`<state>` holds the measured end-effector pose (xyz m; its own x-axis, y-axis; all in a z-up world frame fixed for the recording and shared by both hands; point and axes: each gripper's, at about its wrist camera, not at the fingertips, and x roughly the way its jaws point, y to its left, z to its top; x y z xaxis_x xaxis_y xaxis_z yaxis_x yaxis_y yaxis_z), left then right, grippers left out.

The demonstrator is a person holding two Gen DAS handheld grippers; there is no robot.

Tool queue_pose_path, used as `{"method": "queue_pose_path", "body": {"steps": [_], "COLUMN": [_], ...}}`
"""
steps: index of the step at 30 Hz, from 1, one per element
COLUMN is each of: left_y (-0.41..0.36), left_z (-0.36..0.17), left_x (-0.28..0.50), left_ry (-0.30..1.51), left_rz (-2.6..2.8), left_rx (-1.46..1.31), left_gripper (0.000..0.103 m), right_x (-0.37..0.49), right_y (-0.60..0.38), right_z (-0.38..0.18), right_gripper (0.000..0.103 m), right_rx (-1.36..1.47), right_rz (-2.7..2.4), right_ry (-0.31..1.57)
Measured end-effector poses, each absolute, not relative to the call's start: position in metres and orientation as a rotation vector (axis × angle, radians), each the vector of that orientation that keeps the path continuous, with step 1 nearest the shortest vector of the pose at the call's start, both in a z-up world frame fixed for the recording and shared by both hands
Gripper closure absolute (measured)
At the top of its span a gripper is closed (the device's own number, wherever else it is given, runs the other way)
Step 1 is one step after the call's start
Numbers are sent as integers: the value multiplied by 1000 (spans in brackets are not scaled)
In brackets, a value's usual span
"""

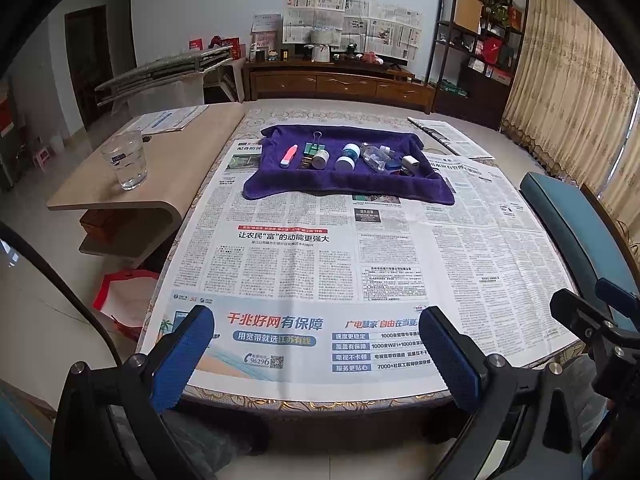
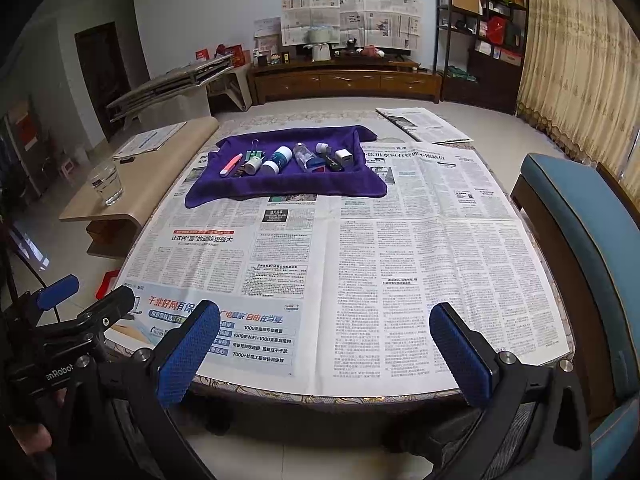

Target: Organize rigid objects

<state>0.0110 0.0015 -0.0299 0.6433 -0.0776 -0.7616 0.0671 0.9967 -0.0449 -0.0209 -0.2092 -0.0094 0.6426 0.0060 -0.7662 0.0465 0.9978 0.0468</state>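
Observation:
A purple towel (image 1: 348,188) (image 2: 288,184) lies at the far side of a newspaper-covered table. On it lie a pink-white pen-like item (image 1: 289,156) (image 2: 231,164), a green binder clip (image 1: 313,145) (image 2: 255,153), small white-capped bottles (image 1: 346,157) (image 2: 278,159), a clear plastic bottle (image 1: 372,156) (image 2: 304,155) and a white charger cube (image 1: 410,161) (image 2: 343,157). My left gripper (image 1: 316,356) is open and empty at the near table edge. My right gripper (image 2: 324,356) is open and empty beside it, far from the towel.
A glass of water (image 1: 125,160) (image 2: 106,183) stands on a low wooden side table (image 1: 160,184) at the left. A blue chair (image 1: 580,224) (image 2: 584,216) stands at the right. A folded newspaper (image 2: 420,124) lies at the far right of the table.

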Motion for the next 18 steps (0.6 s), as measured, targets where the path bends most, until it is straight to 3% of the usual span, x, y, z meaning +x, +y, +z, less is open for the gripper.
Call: {"method": "queue_pose_path", "body": {"steps": [18], "left_y": [3], "left_z": [-31], "left_x": [11], "left_ry": [871], "left_rz": [-85], "left_rx": [-12], "left_gripper": [0], "right_x": [-22], "right_y": [-212], "right_z": [-9], "right_gripper": [0], "right_rx": [67], "right_rz": [-32], "right_ry": [878]}}
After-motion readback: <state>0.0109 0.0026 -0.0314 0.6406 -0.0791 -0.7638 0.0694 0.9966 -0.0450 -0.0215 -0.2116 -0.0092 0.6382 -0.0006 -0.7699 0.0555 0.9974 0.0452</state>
